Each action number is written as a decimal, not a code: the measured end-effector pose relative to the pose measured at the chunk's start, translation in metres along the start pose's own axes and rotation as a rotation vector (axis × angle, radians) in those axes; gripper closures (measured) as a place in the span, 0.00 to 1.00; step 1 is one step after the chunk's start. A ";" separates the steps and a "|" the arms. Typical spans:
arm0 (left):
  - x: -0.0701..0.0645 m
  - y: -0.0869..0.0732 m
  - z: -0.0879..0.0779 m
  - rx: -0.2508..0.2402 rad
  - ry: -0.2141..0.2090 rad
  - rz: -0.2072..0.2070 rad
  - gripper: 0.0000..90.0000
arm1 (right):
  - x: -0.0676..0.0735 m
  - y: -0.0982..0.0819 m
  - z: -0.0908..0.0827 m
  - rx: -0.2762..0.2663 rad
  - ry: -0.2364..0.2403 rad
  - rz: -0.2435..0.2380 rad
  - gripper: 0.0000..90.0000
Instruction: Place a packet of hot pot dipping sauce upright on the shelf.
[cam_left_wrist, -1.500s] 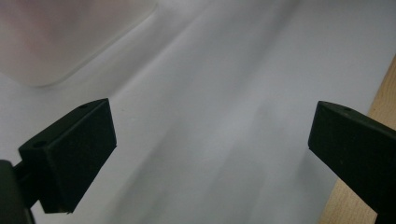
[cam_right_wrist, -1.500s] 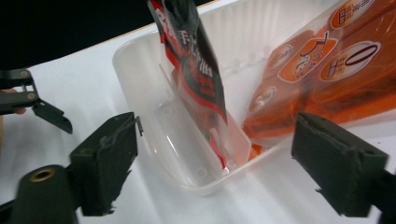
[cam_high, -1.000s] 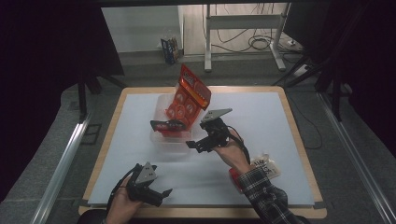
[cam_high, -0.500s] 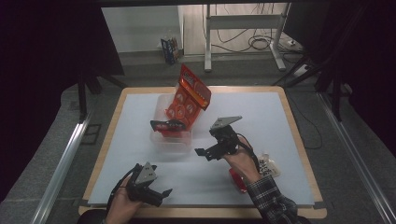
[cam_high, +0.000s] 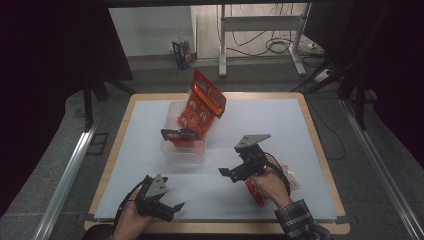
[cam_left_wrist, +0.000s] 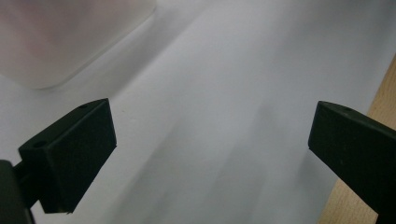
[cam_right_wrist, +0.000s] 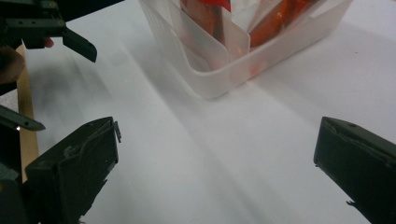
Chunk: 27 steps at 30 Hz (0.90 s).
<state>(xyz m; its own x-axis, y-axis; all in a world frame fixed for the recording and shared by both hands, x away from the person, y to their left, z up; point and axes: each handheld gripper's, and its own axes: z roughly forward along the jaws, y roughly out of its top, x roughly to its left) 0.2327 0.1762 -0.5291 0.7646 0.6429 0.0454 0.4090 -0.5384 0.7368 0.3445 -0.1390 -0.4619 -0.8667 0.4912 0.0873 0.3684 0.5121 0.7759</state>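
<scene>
- Hovering with jaws spread wide and gripping nothing: the right claw (cam_high: 234, 172), low over the white worktop (cam_high: 300, 130), probably so that the next pick stays unobstructed.
- Facing the clear plastic bin (cam_right_wrist: 219, 70) straight ahead of that claw and a little apart from it, with bare worktop lying between the jaws and the bin's near wall.
- Standing tilted in the bin, well beyond the right claw: an orange-red packet (cam_high: 202, 107), leaning on the far wall and sticking up past the rim (likely too tall to lie flat inside).
- Lying just behind the right claw, next to the hand: a red item (cam_high: 253, 192) and a pale wrapped one (cam_high: 290, 176), apparently waiting their turn for the bin.
- Resting near the worktop's front edge with jaws likewise spread and empty: the left claw (cam_high: 172, 209), seemingly parked out of the way.
- Showing ahead and to the left of the left claw's jaws: a blurred corner of the bin, apart from them.
</scene>
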 end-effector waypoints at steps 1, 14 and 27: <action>0.000 0.000 0.000 0.000 0.000 0.000 0.01 | 0.000 -0.004 -0.005 0.003 -0.016 -0.003 0.00; -0.001 0.000 0.001 0.000 0.001 -0.001 0.01 | -0.002 -0.023 -0.027 0.029 -0.109 0.017 0.01; -0.001 0.000 0.001 0.005 0.006 0.003 0.01 | -0.021 -0.061 -0.070 0.045 -0.222 0.166 0.15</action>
<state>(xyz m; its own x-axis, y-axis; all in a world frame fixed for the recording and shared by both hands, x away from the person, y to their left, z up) 0.2327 0.1748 -0.5299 0.7628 0.6446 0.0514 0.4095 -0.5430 0.7332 0.3167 -0.2300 -0.4674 -0.6997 0.7112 0.0681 0.5183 0.4397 0.7335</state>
